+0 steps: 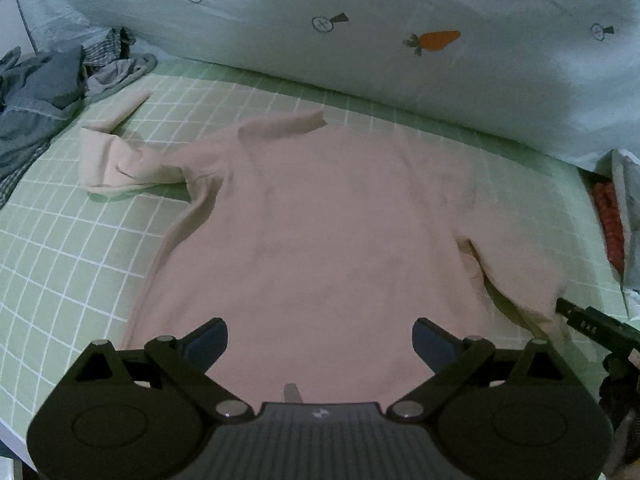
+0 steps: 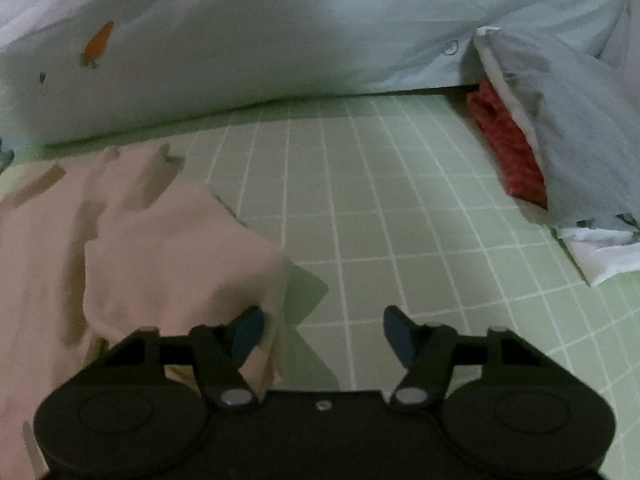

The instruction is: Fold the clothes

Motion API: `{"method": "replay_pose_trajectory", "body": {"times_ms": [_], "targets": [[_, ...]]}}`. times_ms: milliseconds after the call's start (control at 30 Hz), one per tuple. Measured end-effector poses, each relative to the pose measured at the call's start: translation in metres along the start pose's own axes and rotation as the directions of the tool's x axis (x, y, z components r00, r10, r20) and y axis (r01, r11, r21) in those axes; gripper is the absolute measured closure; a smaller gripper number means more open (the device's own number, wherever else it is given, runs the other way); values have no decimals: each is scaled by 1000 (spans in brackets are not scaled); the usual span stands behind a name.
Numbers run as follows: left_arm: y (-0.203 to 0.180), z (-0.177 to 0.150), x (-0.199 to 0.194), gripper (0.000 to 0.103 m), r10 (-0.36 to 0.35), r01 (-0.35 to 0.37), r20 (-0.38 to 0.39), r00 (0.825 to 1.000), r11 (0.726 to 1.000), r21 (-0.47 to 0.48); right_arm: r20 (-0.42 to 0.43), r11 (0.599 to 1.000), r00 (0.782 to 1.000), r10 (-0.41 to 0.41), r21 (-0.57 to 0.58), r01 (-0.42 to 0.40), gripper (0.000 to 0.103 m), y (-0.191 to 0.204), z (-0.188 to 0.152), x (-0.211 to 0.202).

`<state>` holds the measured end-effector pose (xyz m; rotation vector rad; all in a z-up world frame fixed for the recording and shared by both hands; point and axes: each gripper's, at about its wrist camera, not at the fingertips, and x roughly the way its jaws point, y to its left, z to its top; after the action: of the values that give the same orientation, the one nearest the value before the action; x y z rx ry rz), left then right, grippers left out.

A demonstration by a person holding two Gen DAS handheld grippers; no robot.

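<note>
In the left wrist view, a heap of dark clothes [image 1: 40,92] sits at 10 o'clock on the green checked sheet [image 1: 60,248], well apart from the pink top [image 1: 312,232]. Bare sheet runs down the whole left side. The top lies flat at centre, long axis from 6 to 12 o'clock, collar [image 1: 288,124] pointing to 12 toward the pale carrot-print quilt [image 1: 400,40], which walls off the far edge. One sleeve [image 1: 116,160] reaches out to 9 o'clock, bent back on itself. The left gripper [image 1: 320,344] hovers over the hem with jaws spread wide, gripping nothing. At 4 o'clock the right gripper's tip [image 1: 576,316] meets the other sleeve's edge.

In the right wrist view, the top fills 9 o'clock. The right gripper [image 2: 324,332] is spread wide, its left finger [image 2: 248,330] against the cloth, nothing clamped. Bare sheet stretches from centre to 3 o'clock, bounded at 2 o'clock by a grey pillow [image 2: 568,128] over red fabric [image 2: 508,148].
</note>
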<state>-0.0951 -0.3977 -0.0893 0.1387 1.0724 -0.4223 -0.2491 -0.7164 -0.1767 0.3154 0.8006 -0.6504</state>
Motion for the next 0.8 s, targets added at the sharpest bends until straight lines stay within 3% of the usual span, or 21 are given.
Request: {"method": "replay_pose_trajectory", "body": {"times_ms": [167, 267, 467, 600, 800], "targets": [[-6, -1, 5, 5, 15, -15, -15, 1000, 1000, 15, -3, 997, 997, -72, 4, 72, 42, -11, 4, 4], [-7, 0, 10, 5, 19, -19, -31, 999, 1000, 12, -23, 998, 998, -54, -19, 54, 43, -11, 3, 11], [-5, 2, 13, 5, 28, -28, -33, 999, 1000, 4, 16, 999, 1000, 4, -54, -3, 45, 8, 10, 11], [0, 6, 14, 5, 37, -37, -32, 999, 999, -7, 10, 996, 998, 65, -62, -64, 51, 25, 14, 14], [7, 9, 16, 5, 33, -34, -34, 999, 999, -11, -16, 990, 993, 119, -77, -120, 52, 45, 8, 14]]}}
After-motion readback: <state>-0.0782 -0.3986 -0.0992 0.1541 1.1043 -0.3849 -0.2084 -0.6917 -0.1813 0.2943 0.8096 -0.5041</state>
